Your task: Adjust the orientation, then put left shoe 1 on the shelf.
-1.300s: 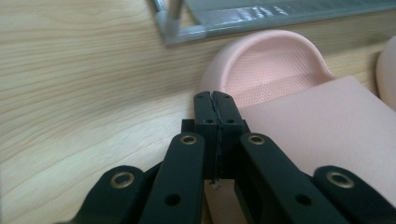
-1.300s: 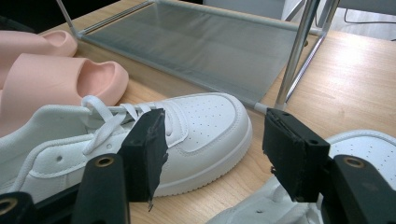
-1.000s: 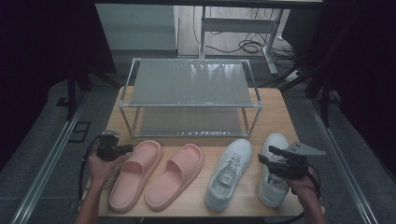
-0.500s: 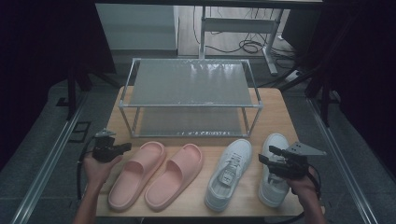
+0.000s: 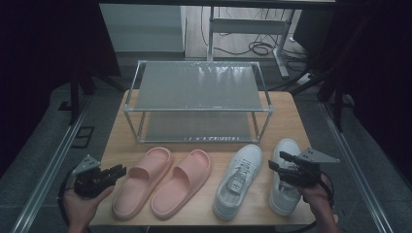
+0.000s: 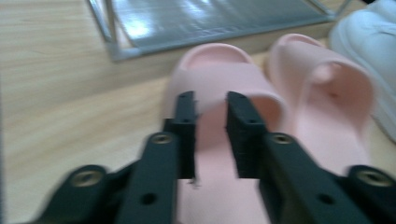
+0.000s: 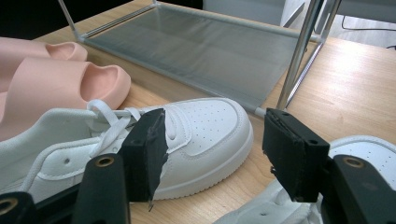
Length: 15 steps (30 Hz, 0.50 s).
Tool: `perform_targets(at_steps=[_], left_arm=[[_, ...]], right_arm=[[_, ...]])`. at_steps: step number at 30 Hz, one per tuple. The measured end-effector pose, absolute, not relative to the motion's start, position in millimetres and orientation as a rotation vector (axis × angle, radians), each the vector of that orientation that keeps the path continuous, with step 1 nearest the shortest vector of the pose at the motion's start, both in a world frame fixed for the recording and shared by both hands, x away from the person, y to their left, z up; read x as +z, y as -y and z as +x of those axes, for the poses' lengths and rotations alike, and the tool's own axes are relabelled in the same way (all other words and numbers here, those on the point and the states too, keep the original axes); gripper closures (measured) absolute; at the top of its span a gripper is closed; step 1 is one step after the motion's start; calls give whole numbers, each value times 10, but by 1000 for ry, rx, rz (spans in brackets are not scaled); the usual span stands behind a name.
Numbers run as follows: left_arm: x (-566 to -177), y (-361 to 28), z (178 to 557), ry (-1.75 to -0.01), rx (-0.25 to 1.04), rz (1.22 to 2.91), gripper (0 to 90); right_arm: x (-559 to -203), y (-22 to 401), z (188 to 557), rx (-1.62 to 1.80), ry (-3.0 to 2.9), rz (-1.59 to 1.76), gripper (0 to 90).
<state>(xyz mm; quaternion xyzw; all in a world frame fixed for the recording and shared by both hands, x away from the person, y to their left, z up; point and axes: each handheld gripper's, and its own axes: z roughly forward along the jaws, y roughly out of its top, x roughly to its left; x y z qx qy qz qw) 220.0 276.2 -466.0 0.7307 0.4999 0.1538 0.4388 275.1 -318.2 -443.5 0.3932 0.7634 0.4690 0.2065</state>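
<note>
Two pink slippers lie side by side near the table's front, the left slipper (image 5: 143,182) (image 6: 219,88) and the right slipper (image 5: 183,182) (image 6: 322,88). To their right lie a white sneaker (image 5: 238,180) (image 7: 201,130) and a second white sneaker (image 5: 286,179) (image 7: 373,154). My left gripper (image 5: 118,170) (image 6: 211,98) hovers just left of the left slipper, pointing at it. Its jaws have just been opening and nothing is between them. My right gripper (image 5: 276,161) (image 7: 217,126) stands open over the gap between the sneakers, holding nothing.
A two-level metal shoe rack (image 5: 197,109) (image 7: 299,51) stands on the wooden table (image 5: 286,111) behind the shoes, both shelves bare. The table's left edge runs close by my left hand. Cables and a desk frame lie on the floor beyond.
My left gripper has pulled back from beside the left slipper's toe toward the table's front left corner, and its jaws have parted. The right gripper and all shoes stay put.
</note>
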Motion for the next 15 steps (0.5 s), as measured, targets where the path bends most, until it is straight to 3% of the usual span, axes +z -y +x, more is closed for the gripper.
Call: perform_targets(at_steps=[4,15], left_arm=[[-4663,-2649,2043,-1219,391,1805,648],[-4811,-2307,2066,-1197,325,1889,622]], right_arm=[[-4435,3186,2749,1307,-2124,1098,405],[-4433,3175,2737,1303,-2122,1094,404]])
